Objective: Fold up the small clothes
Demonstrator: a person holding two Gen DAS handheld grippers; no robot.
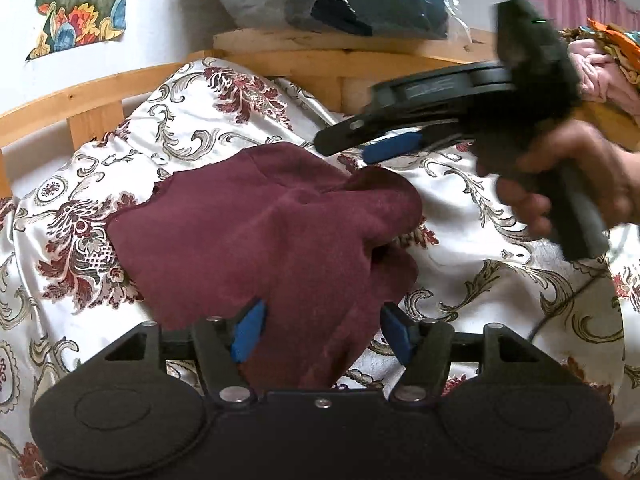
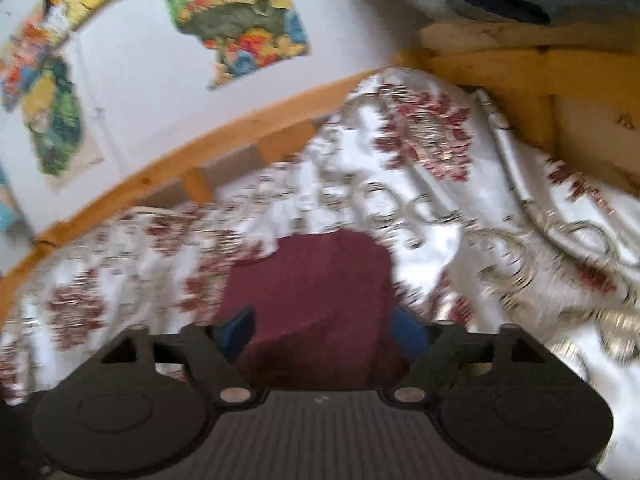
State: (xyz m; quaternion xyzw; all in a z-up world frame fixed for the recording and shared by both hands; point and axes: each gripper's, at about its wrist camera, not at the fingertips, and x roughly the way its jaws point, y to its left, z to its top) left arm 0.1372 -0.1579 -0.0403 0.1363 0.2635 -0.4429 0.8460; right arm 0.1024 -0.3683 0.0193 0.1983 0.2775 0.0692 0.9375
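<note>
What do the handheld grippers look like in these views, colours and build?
Both are matte black plastic. The left gripper has blue pads, silver pivot screws and two round discs on its body. The right gripper has the same blue pads, a round housing with a small label, and a thick grey handle in a bare hand; no sleeve shows.

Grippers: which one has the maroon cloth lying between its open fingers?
The left gripper: the maroon cloth runs between its fingers. The right gripper hovers beyond it.

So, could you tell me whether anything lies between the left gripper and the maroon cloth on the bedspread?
Nothing visible does. The maroon cloth runs straight in between the open pads of the left gripper, with only the patterned bedspread beneath. The right gripper sits apart, above the cloth's far edge.
</note>
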